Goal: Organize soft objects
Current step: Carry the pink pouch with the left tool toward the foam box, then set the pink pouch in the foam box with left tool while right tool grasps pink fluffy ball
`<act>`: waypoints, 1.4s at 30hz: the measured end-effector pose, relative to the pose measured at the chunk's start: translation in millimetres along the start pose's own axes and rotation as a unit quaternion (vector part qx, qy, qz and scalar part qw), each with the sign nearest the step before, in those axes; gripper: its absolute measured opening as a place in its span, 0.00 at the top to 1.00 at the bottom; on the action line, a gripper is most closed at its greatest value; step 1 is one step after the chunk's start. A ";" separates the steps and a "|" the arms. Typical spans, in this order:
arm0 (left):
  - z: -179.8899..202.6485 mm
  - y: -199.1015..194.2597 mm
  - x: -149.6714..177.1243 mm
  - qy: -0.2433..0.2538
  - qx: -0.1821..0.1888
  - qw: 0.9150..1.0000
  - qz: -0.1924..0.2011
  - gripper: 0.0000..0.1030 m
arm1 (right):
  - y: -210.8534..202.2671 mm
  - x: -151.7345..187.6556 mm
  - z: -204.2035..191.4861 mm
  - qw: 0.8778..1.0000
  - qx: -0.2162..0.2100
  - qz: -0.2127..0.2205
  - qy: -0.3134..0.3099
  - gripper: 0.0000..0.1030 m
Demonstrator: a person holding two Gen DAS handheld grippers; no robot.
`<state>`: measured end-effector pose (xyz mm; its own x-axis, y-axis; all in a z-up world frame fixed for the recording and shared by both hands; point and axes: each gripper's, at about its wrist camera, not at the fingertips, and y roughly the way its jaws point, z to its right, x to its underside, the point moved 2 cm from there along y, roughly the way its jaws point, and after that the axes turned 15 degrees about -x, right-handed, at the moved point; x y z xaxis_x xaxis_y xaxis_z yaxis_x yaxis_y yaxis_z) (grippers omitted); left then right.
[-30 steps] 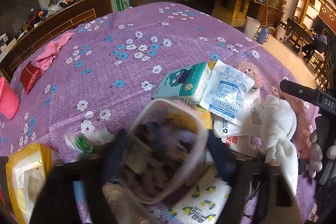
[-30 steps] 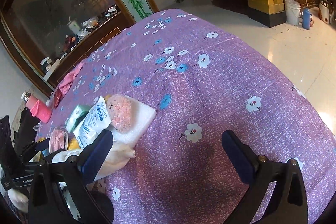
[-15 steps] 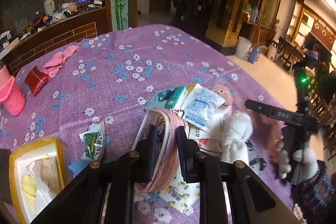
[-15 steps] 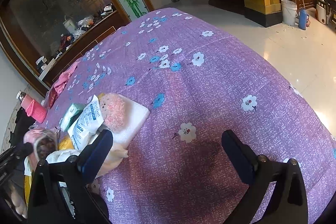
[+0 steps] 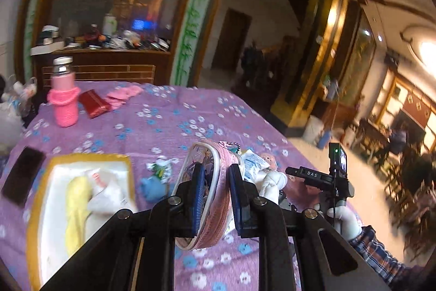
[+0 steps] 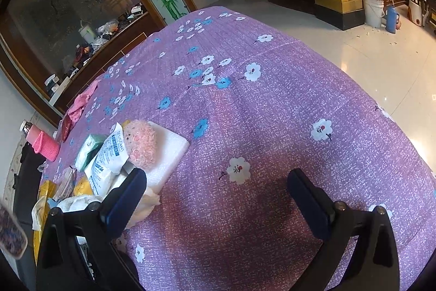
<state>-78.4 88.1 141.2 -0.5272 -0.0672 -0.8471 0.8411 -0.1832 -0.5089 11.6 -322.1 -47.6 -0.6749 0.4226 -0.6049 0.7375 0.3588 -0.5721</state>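
My left gripper [image 5: 215,174] is shut on a pink zip pouch [image 5: 211,154] with a clear printed side, held upright above the purple flowered tablecloth [image 5: 163,127]. A yellow-rimmed box [image 5: 90,156] holding white and yellow soft items lies to its lower left. My right gripper [image 6: 218,187] hangs open over bare cloth with nothing between its fingers. Left of it lies a pile: a desiccant packet [image 6: 109,152], a pink fuzzy toy [image 6: 141,143] on a white foam pad [image 6: 171,154], a green tissue pack [image 6: 90,146] and a white plush [image 5: 272,182].
A bottle in a pink knitted sleeve [image 5: 64,105], a red wallet [image 5: 94,102] and a pink cloth [image 5: 125,94] sit at the table's far left. A black phone [image 5: 23,179] lies beside the box. The table drops off to a tiled floor [image 6: 368,59] on the right.
My left gripper closed on the pouch, then lifted it off the pile and swung it up and to the left, near the yellow-rimmed box. The right gripper stayed still and open.
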 end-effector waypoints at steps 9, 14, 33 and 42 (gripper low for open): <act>-46.4 -42.8 16.8 -0.041 -0.017 0.999 0.026 0.83 | -7.5 -9.8 -1.6 0.997 -0.052 -0.013 0.048 0.00; -71.7 -41.8 19.5 -0.063 -0.031 0.997 0.032 0.83 | 8.5 -37.5 -36.2 0.998 -0.039 -0.049 -0.010 0.10; -138.3 -14.2 33.3 -0.125 -0.077 0.989 -0.004 0.83 | -7.1 -58.4 -86.6 0.996 -0.069 -0.018 -0.050 0.76; -163.0 8.0 27.7 -0.118 -0.127 0.984 -0.033 0.83 | -34.4 -40.6 -162.9 0.982 -0.154 -0.034 -0.101 0.76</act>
<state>-66.6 244.6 88.8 -0.5701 -0.2944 -0.7670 0.7915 0.0534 -0.6088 17.7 -216.1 86.9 -0.6911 0.2271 -0.6861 0.6421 0.6287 -0.4387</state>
